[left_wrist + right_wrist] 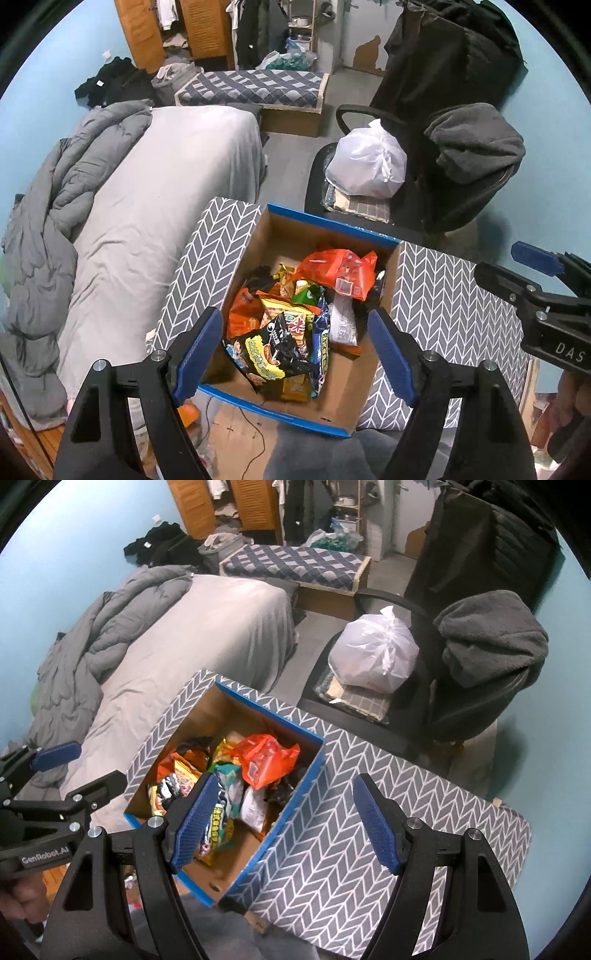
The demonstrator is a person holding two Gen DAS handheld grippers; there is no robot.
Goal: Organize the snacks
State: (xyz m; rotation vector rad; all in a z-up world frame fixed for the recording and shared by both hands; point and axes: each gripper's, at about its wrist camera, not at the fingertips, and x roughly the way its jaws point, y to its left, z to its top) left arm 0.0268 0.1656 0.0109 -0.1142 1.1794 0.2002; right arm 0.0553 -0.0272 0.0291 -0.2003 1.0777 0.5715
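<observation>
**Two empty grippers hover over a box of snacks**

A cardboard box [369, 373] with a blue rim sits open on a table [332, 849] covered in a grey-and-white herringbone cloth, beside a bed [155, 206] with a rumpled grey duvet. Inside the box lies a loose heap of snack packets [291, 314], among them an orange bag [338, 271] at the far side and a black-and-yellow packet [267, 350] nearest the camera. The left gripper [295, 350] hangs directly above the box, its blue-padded fingers spread wide with nothing between them. The right gripper [284, 819] hangs further to the right, one finger over the box's contents and the other over the bare tablecloth, likewise released and holding nothing. Each tool shows at the edge of the other's view. Beyond the table, an office chair [424, 701] carries a knotted white plastic bag [373, 657] and a grey fleece garment [491, 638] draped over its arm. Clothes lie scattered near the wooden wardrobe at the back of the room.
</observation>
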